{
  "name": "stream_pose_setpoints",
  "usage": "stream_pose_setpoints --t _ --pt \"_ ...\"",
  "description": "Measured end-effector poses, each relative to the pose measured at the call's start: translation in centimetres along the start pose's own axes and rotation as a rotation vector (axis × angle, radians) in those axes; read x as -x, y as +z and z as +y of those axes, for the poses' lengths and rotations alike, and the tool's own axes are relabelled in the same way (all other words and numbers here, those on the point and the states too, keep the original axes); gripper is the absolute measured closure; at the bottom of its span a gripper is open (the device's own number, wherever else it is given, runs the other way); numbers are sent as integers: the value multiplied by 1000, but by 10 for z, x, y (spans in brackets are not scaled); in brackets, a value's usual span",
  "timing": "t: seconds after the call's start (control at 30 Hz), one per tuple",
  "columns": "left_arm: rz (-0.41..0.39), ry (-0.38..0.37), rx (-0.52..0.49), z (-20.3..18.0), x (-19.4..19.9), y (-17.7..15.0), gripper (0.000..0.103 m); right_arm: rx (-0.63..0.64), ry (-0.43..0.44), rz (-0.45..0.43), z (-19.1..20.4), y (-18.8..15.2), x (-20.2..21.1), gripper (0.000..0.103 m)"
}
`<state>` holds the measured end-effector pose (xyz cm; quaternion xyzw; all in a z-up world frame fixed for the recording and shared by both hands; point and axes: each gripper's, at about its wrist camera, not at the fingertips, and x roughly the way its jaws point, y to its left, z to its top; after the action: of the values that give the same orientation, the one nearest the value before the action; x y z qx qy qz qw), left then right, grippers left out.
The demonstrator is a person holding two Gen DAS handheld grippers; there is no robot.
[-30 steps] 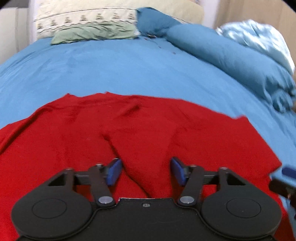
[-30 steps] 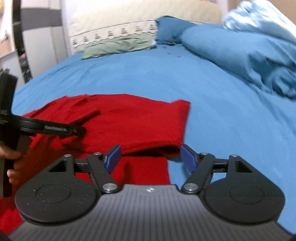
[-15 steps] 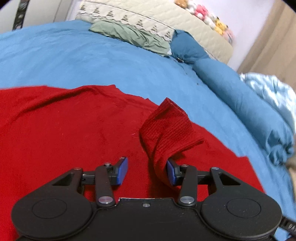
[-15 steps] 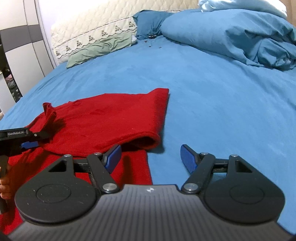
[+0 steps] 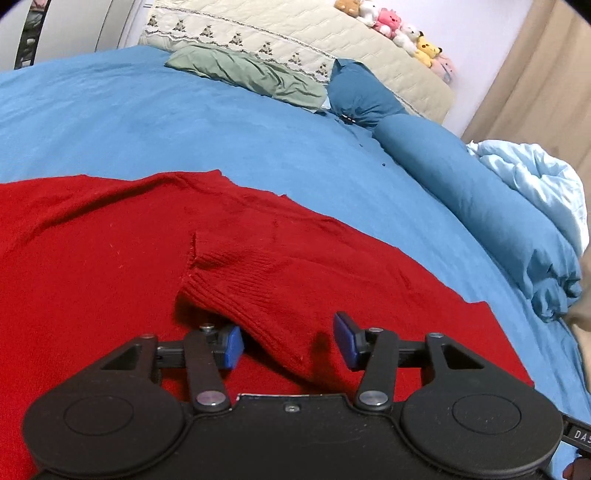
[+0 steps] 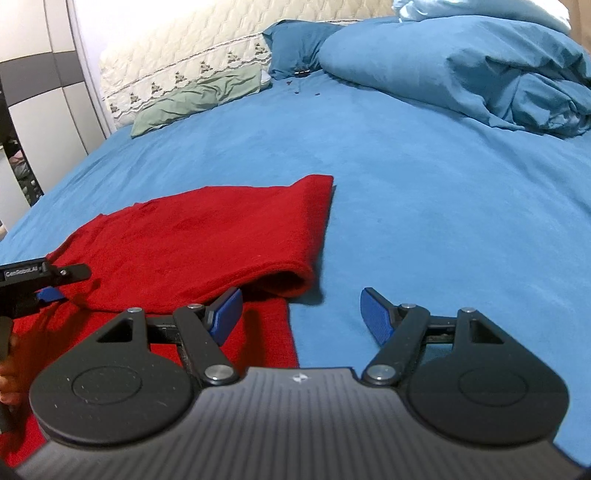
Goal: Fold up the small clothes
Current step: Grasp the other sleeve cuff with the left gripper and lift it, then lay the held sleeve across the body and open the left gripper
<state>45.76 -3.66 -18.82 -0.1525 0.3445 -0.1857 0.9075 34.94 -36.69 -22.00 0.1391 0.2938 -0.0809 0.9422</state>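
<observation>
A bed spread with a blue sheet [image 5: 184,122] fills both views, with a quilted cream headboard [image 5: 295,40] at its far end.

The left gripper [image 5: 288,341] hovers low over a red knitted garment [image 5: 92,258] that lies spread on the sheet. Its jaws have just been opening and now stand partly apart. A ribbed sleeve cuff [image 5: 251,295] of the garment lies folded onto the body of the cloth and reaches in between the blue pads [image 5: 232,345]; it lies against the left pad, while the right pad stands clear of it, so the cuff is not pinched.

The right gripper [image 6: 301,314] sits at the garment's right edge with its jaws wide apart and nothing held. Its left pad is over the red cloth and its right pad is over bare sheet. Just ahead of it, a folded-over flap of the garment forms a rounded fold [image 6: 291,280] near the sheet. In this view the left gripper shows at the left edge, held by a hand [image 6: 9,373].

Farther out, a green pillow [image 5: 247,74] lies below the headboard, a bunched blue duvet [image 5: 498,214] runs along the right side, and a row of plush toys [image 5: 399,26] sits on top of the headboard.
</observation>
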Motion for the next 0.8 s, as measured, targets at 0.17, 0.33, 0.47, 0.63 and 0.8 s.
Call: stream_pose_setpoints --t 0.17,0.33,0.47,0.63,0.8 --pt "-14 22 53 7 -5 9 99 63 -28 27 6 -1 -5 10" --pt "-111 27 -30 -7 17 29 99 177 -99 51 20 -7 -19 9" --pt "-243 51 -43 -5 55 50 99 209 -104 41 30 -4 -28 9" --pt "-318 121 -85 13 83 50 99 203 -84 52 40 0 -37 9" --pt "-328 171 -68 34 86 42 99 266 -91 44 49 3 -48 10"
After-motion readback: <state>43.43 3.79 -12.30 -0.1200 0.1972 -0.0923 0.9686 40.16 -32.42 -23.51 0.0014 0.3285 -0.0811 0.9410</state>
